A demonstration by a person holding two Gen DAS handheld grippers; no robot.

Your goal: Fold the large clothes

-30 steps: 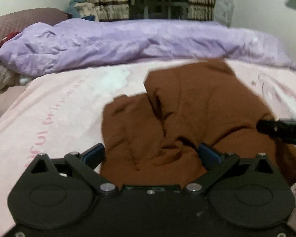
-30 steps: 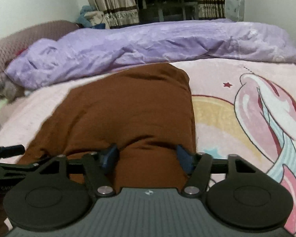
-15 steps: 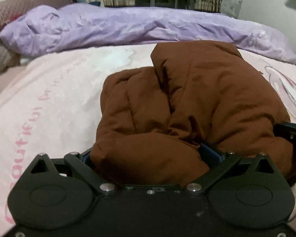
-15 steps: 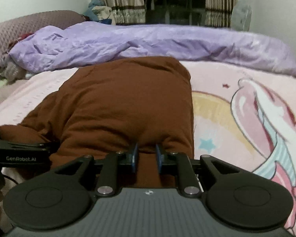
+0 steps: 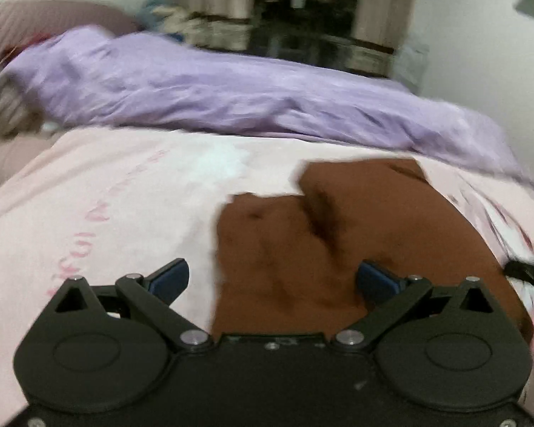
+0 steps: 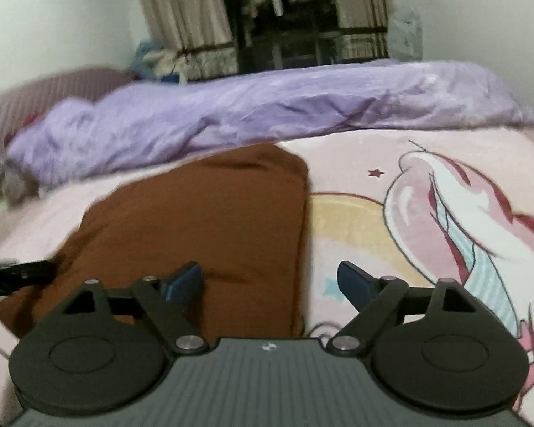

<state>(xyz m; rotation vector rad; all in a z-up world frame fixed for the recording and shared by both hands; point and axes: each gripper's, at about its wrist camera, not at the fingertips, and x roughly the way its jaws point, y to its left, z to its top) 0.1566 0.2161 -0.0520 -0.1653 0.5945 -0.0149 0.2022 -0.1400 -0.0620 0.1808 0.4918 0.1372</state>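
A brown garment [image 5: 338, 242] lies folded in a thick bundle on the pink bed sheet [image 5: 106, 213]. It also shows in the right wrist view [image 6: 203, 220]. My left gripper [image 5: 274, 281] is open and empty just above the garment's near left edge. My right gripper [image 6: 270, 281] is open and empty over the garment's near right edge. The left gripper's tip [image 6: 14, 274] shows at the left of the right wrist view, and the right gripper's tip [image 5: 527, 272] shows at the right of the left wrist view.
A crumpled purple duvet [image 5: 231, 96] lies across the far side of the bed, also in the right wrist view [image 6: 267, 106]. A unicorn print [image 6: 462, 213] covers the sheet to the right. Curtains [image 6: 185, 28] and a dark window stand behind. A mauve headboard [image 6: 42, 92] is at the left.
Both grippers have opened and let go of the brown garment. They have pulled back from it, and the bundle now lies flatter on the sheet.
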